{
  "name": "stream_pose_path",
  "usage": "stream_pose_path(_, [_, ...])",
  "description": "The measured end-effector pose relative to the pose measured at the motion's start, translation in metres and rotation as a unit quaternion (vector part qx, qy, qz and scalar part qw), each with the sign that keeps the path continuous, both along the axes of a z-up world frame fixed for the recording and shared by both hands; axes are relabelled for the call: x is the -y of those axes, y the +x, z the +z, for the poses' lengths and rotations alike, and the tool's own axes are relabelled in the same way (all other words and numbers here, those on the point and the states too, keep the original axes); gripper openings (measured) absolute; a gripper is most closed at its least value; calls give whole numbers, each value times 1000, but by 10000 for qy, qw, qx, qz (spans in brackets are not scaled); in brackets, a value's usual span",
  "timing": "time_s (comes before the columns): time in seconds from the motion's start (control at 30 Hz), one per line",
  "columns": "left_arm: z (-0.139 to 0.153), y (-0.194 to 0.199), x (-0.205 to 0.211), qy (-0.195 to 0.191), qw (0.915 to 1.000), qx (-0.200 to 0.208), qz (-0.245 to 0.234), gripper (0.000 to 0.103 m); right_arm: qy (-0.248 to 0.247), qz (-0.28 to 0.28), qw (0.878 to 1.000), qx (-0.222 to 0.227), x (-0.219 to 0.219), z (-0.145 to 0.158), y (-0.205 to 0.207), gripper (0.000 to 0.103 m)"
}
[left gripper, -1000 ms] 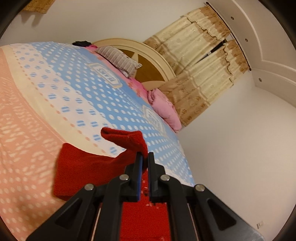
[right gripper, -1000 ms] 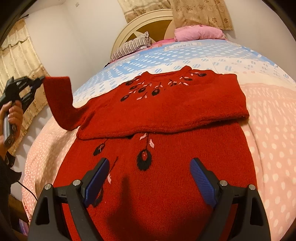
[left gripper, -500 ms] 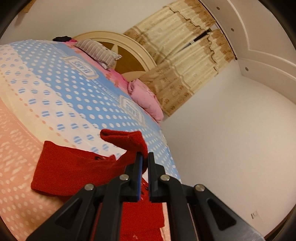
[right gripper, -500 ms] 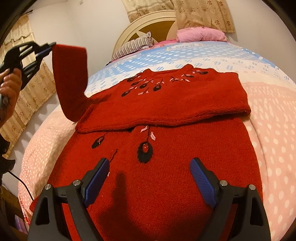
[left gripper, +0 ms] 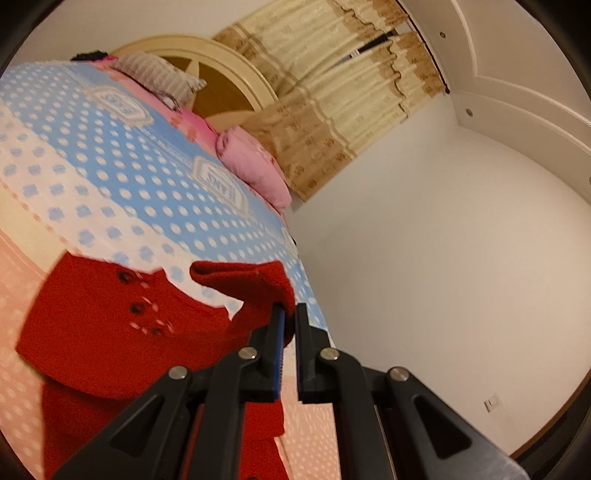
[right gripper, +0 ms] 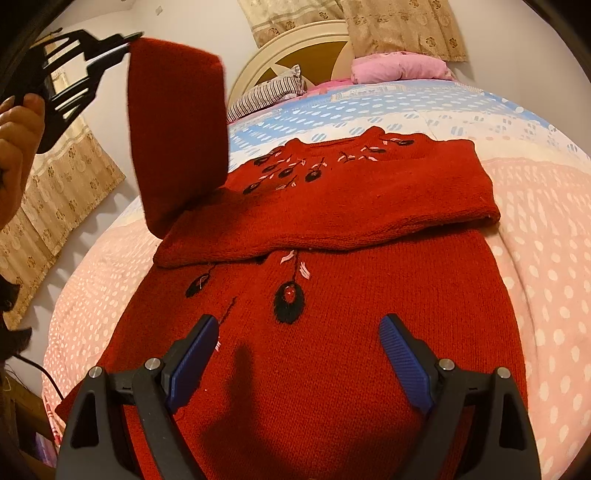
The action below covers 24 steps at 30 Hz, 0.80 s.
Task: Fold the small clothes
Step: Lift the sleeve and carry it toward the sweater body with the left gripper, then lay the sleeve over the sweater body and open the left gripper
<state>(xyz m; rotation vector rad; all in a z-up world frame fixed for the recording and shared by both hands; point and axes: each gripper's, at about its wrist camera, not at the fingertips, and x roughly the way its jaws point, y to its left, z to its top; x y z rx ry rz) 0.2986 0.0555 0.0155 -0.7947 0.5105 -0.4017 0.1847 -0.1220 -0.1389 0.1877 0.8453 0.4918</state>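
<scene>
- Left gripper (right gripper: 127,40), upper left of right wrist view, fingers clamped on sleeve (right gripper: 177,129) cuff, held raised.
- Red sweater (right gripper: 314,350) lay across frame centre on polka-dot bedspread (right gripper: 546,258), top part folded over.
- Right gripper (right gripper: 299,354), bottom centre, fingers spread wide above sweater, holding nothing.
- Bedspread emblem (left gripper: 218,184) lettering was unreadable.
- Headboard (right gripper: 295,48), pink pillow (right gripper: 399,68), curtains (right gripper: 402,26) at upper right.

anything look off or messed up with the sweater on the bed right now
Nothing damaged. One sleeve is up off the bed, pinched in the left gripper; the rest of the red sweater lies flat, folded across.
</scene>
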Motion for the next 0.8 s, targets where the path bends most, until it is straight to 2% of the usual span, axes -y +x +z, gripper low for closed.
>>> stream_pose_path(0.1, [-13,1,23,185,9994,-15,-301,5,64,-24,10000,4,2,0,0,90])
stream_pose_path(0.2, [-30,-3,51,899,9947,-195,-453,7,89,-35,10000,7,3,0,-1,90])
stream_pose_path(0.23, [-36,-5,56,1040,9929,-248,-526,10,93,-38,9999,6,3,0,-1,90])
stream_pose_path(0.33, [-57,-20,63,1481,9863,-319,-649,11,130,-47,9999,13,4,0,-2,90])
stream_pose_path(0.43, [-74,-36,55,1835,9805,-354,-609,12,206,-66,9998,10,6,0,-2,90])
stream_pose_path(0.57, [-105,-55,32,2308,9698,-699,-357,15,228,-67,9997,4,7,0,-2,90])
stream_pose_path(0.67, [-122,-71,11,2354,9678,-869,-192,15,305,-93,9995,15,10,1,-2,90])
stream_pose_path(0.7, [-128,-77,3,2396,9666,-901,-137,18,321,-92,9994,-1,11,0,-2,90])
stream_pose_path(0.73, [-134,-85,-3,2547,9622,-966,-32,21,323,-95,9994,-20,11,0,-1,90])
stream_pose_path(0.8, [-146,-98,-12,2629,9596,-1005,45,21,275,-93,9996,-29,9,0,-1,90])
